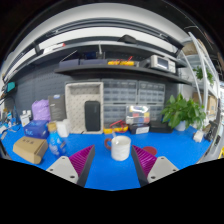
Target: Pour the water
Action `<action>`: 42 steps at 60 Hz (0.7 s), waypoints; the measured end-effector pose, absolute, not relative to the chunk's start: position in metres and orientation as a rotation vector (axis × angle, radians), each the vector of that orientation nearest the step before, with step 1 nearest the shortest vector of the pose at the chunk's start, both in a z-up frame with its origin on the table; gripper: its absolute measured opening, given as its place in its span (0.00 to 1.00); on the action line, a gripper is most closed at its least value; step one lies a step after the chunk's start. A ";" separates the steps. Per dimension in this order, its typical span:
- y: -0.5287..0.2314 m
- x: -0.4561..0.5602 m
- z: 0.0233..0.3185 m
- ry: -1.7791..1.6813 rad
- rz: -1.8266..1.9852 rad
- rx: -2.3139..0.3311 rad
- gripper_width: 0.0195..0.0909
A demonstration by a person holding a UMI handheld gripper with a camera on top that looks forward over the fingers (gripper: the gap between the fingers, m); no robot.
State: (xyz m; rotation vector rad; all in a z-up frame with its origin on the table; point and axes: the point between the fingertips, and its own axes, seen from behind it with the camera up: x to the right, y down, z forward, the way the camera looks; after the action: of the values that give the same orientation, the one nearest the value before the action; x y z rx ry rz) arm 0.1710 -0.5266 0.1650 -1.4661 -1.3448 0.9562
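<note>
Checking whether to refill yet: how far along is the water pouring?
Nothing looks done. The hand-held gripper is open and empty, with the white cup standing just ahead between its fingers on the blue table. Grasping a vessel and pouring remain.

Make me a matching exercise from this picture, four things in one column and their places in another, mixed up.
Things:
1. white cup
2. green plant
3. purple container
4. cardboard box

Places:
A. far side of the blue table, off to the right
B. just ahead of the open tongs, between their fingers' line
C. near left, beside a water bottle
D. back left, behind the bottle

Pairs: 1-B, 2-A, 3-D, 4-C
</note>
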 end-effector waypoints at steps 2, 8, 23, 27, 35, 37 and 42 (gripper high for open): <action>-0.546 0.178 0.152 -1.376 0.957 -1.467 0.77; -0.598 0.197 0.114 -1.466 0.959 -1.488 0.77; -0.702 0.187 0.084 -1.592 1.048 -1.461 0.78; -0.708 0.170 0.087 -1.574 1.048 -1.454 0.78; -0.711 0.134 0.088 -1.557 1.003 -1.424 0.78; -0.710 0.125 0.088 -1.548 0.995 -1.420 0.78; -0.706 0.105 0.085 -1.527 0.973 -1.411 0.78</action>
State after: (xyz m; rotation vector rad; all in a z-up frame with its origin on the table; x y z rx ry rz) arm 0.1054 -0.7060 0.0852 -1.4112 -1.5269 0.9729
